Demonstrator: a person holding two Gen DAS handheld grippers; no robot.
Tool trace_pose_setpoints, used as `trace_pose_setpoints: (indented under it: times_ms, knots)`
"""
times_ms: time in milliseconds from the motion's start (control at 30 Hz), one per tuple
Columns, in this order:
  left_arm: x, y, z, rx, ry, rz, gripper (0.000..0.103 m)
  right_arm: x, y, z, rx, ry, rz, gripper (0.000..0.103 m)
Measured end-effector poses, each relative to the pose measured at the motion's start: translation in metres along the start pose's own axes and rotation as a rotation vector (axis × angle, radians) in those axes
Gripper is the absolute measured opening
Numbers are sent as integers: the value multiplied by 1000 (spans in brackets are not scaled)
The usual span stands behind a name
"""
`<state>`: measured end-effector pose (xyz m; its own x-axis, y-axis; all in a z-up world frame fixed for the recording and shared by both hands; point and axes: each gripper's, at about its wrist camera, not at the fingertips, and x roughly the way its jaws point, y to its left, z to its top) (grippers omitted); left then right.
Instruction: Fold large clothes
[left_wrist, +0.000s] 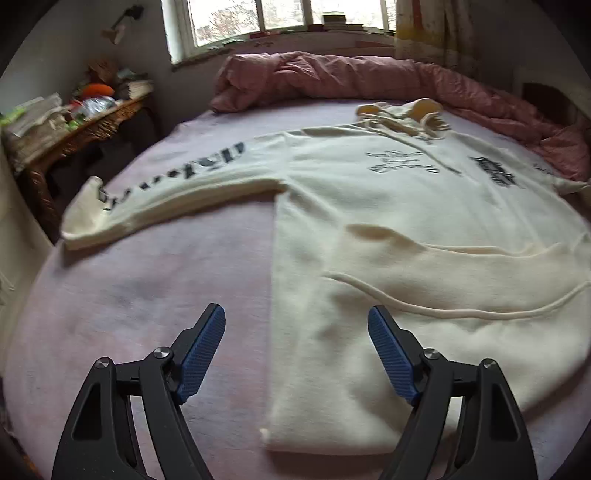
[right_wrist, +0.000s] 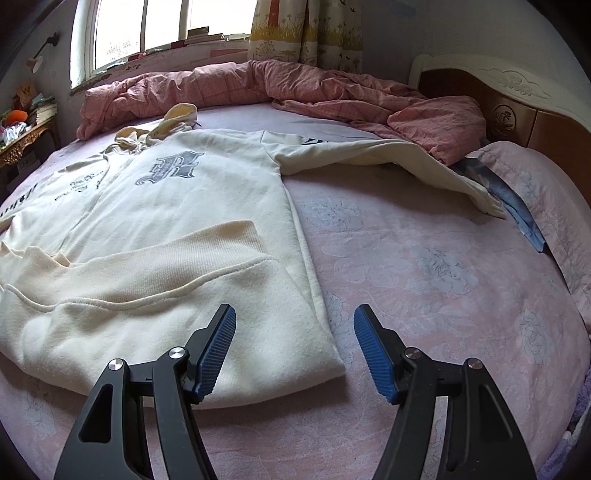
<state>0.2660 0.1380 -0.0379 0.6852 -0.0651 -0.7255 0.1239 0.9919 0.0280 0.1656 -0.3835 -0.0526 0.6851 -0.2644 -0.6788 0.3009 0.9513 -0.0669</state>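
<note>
The cream hoodie (left_wrist: 406, 221) lay flat on the bed (left_wrist: 147, 295). My left gripper (left_wrist: 297, 354) and right gripper (right_wrist: 293, 350) hung wide, empty; I judged each should pinch a hem corner squarely.

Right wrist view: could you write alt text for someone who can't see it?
A cream hoodie lies flat, front up, on a pink bed, one sleeve stretched toward the headboard. The open right gripper hovers above the hoodie's near hem corner, holding nothing. A rumpled pink quilt lies under the window.
</note>
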Motion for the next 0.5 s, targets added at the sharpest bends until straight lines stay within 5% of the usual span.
trace_pose_setpoints:
  times_ms: [100,133,167,200,233,300,400,500]
  knots:
    - [10,-6,-1,-49,56,-76,79,6,-9,3,60,26,73,69]
    - [14,-7,-1,-45,71,-52,60,11,-13,4,86,39,98,69]
    - [17,-11,-2,-26,82,-25,15,19,-16,5,104,65,133,69]
    - [16,-16,-3,-6,74,-1,11,27,-16,5,103,98,158,63]
    - [10,-16,-2,-8,44,9,7,32,-15,4,105,107,132,39]
    - [-7,-11,1,-30,-32,-3,7,26,-14,4,104,51,126,9]
    - [3,-3,-4,-16,-3,26,7,0,-17,6,119,-89,37,8]
    - [15,2,-11,-38,66,22,8,18,-16,5,110,10,14,8]
